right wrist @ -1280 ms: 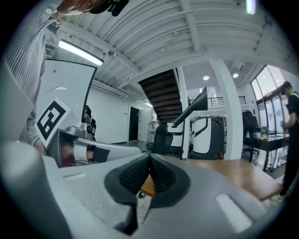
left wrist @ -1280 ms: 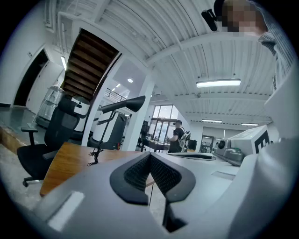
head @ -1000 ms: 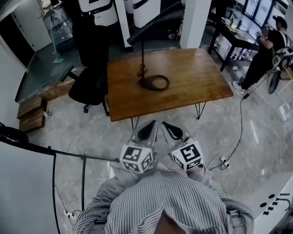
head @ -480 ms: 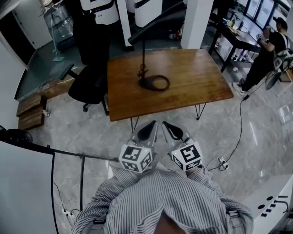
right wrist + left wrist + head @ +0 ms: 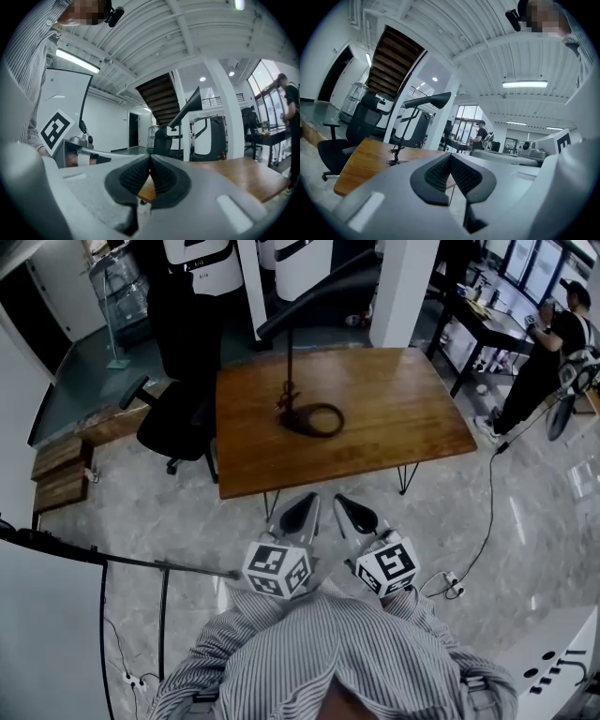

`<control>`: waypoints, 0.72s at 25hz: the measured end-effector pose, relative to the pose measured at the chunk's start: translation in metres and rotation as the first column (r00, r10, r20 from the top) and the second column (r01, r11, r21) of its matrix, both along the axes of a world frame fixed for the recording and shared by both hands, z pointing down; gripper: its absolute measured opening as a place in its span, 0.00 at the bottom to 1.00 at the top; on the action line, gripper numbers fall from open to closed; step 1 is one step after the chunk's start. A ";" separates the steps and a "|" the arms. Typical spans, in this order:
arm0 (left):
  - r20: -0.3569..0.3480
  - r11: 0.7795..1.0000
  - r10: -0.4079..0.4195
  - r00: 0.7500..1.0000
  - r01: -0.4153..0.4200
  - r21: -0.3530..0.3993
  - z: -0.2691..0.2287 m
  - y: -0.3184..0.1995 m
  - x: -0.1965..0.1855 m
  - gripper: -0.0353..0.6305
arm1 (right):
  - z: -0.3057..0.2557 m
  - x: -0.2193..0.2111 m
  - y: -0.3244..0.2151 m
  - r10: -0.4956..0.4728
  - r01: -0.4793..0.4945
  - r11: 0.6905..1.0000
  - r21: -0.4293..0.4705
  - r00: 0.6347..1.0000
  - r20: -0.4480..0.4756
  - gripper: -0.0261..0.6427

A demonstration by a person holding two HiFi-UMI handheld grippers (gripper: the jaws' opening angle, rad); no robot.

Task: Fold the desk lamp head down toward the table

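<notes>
A black desk lamp stands on the wooden table (image 5: pixel 394 427). Its ring base (image 5: pixel 315 418) lies near the table's middle and the thin stem (image 5: pixel 289 362) rises upright. The long head (image 5: pixel 319 298) slants up to the right, high above the tabletop. My left gripper (image 5: pixel 298 514) and right gripper (image 5: pixel 356 515) hang side by side before the table's near edge, well short of the lamp. Both are shut with nothing between the pads. In the left gripper view the lamp (image 5: pixel 425 101) shows beyond the shut gripper (image 5: pixel 451 158). In the right gripper view the lamp head (image 5: pixel 186 108) rises behind the shut gripper (image 5: pixel 150 161).
A black office chair (image 5: pixel 173 418) stands at the table's left end. A white pillar (image 5: pixel 403 287) is behind the table. A person (image 5: pixel 548 352) stands by a dark desk (image 5: pixel 478 310) at the far right. A cable (image 5: pixel 487 512) trails over the marble floor.
The head view has shifted slightly. Both grippers stay shut in the same place and the lamp has not moved.
</notes>
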State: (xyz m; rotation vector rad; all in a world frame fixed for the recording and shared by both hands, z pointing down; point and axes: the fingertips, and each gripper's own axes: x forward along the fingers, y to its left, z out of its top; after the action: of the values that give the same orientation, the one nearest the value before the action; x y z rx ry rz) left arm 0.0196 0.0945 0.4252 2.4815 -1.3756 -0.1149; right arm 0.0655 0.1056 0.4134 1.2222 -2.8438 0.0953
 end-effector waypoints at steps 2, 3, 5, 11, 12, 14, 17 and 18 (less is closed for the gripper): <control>0.002 1.000 -0.016 1.000 0.016 -0.006 0.003 -0.003 0.000 0.06 | 0.004 0.004 -0.003 0.008 -0.008 1.000 -0.004 1.000 -0.007 0.04; 0.004 1.000 -0.022 1.000 0.022 -0.008 0.005 -0.005 -0.001 0.06 | 0.007 0.005 -0.004 0.010 -0.010 1.000 -0.007 1.000 -0.008 0.04; 0.017 1.000 -0.025 1.000 0.025 -0.009 0.010 -0.009 -0.001 0.06 | 0.015 0.006 -0.007 0.016 -0.016 1.000 -0.015 1.000 -0.010 0.04; 0.040 0.999 -0.037 0.999 0.038 -0.018 0.024 -0.033 -0.009 0.06 | 0.029 0.004 -0.035 0.040 -0.041 0.998 -0.041 0.999 -0.012 0.04; 0.048 0.999 -0.035 0.998 0.036 -0.011 0.024 -0.041 -0.012 0.06 | 0.030 0.002 -0.045 0.050 -0.050 0.998 -0.042 0.999 -0.011 0.04; 0.055 0.999 -0.032 0.998 0.032 0.001 0.023 -0.061 -0.022 0.06 | 0.031 -0.006 -0.069 0.064 -0.064 0.997 -0.038 0.998 -0.012 0.04; 0.050 0.999 -0.042 0.998 0.041 0.019 0.019 -0.101 -0.041 0.06 | 0.030 -0.019 -0.108 0.069 -0.070 0.997 -0.019 0.997 -0.021 0.04; 0.046 0.999 -0.045 0.998 0.044 0.020 0.018 -0.116 -0.046 0.06 | 0.029 -0.022 -0.122 0.070 -0.070 0.997 -0.013 0.997 -0.025 0.04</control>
State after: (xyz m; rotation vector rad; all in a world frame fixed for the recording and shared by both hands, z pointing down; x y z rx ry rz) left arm -0.0268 -0.0214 0.4431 2.4844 -1.4556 -0.0806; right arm 0.0435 -0.0162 0.4425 1.3107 -2.7751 0.1017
